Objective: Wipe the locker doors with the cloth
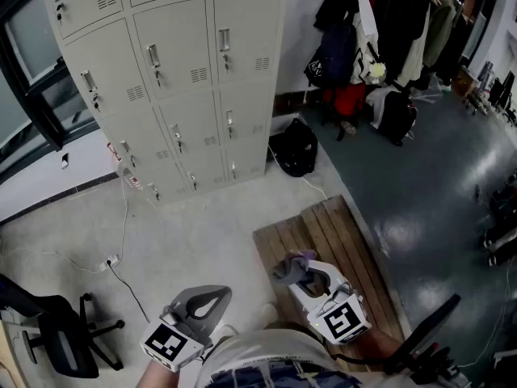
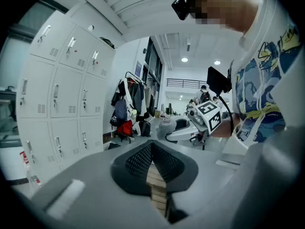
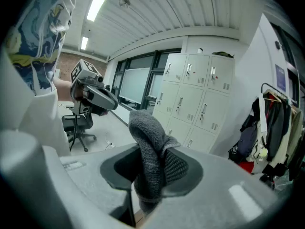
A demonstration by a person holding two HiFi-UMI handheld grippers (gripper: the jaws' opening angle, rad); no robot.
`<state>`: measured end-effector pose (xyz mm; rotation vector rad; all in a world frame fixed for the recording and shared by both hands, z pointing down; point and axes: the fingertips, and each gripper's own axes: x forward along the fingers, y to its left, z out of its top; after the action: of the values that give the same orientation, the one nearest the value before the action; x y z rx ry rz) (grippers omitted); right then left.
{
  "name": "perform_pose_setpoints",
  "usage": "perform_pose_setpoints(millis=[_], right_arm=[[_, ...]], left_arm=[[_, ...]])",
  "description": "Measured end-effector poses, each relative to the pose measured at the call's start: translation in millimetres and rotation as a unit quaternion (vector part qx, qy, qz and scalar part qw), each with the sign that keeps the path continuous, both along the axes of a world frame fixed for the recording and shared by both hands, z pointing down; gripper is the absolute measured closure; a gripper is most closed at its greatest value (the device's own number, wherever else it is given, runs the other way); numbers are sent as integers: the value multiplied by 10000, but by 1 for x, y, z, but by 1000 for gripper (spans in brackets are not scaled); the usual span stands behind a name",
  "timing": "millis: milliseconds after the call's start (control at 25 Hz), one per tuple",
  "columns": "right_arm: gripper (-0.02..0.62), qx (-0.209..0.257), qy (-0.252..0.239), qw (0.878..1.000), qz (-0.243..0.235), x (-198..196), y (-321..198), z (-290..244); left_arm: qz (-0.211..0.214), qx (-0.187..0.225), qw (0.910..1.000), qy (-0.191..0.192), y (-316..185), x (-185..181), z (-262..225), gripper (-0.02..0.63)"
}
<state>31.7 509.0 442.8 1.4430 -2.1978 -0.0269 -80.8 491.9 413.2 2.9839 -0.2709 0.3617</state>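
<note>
Grey left gripper [image 1: 213, 294] and right gripper [image 1: 300, 272] bear black-white marker cubes [image 1: 166, 343].

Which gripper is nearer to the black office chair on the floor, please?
Left. The left gripper is just to the right of the office chair in the head view; the right gripper, shut on the cloth, is farther off, above the wooden pallet.

Lockers [image 1: 174, 55] — top cut off, cloth [image 3: 150, 147] — partly hidden btwn jaws
</note>
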Motion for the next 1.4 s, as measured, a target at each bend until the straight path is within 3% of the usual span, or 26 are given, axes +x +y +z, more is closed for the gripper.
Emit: perform_pose_setpoints(millis=[200, 400, 600, 800, 1000, 1160, 1400], right_arm=[[485, -41, -35, 10000, -62, 47, -20, 10], [482, -254, -136, 9991, -315, 68, -56, 26], [482, -386, 309, 9979, -415, 91, -127, 37], [482, -192, 1150, 9917, -542, 104, -232, 10], [482, 478, 2200, 9733, -453, 123, -361, -68], [482, 1107, 2710, 9556, -347, 113, -464, -128], [482, 2032, 3426, 9152, -613, 95, -583, -201]], left_arm=[[-148, -6, 9999, 53, -19, 48, -1, 604], [-318, -421, 9986, 101, -41, 67, 8, 604], [-355, -501, 9980, 119, -101, 75, 15, 604], [-156, -178, 9996, 160, -184, 70, 10, 604], [159, 174, 9997, 96, -264, 60, -12, 604], [150, 310, 9994, 61, -325, 58, -24, 604], [-162, 280, 9991, 278, -387, 74, -36, 604]])
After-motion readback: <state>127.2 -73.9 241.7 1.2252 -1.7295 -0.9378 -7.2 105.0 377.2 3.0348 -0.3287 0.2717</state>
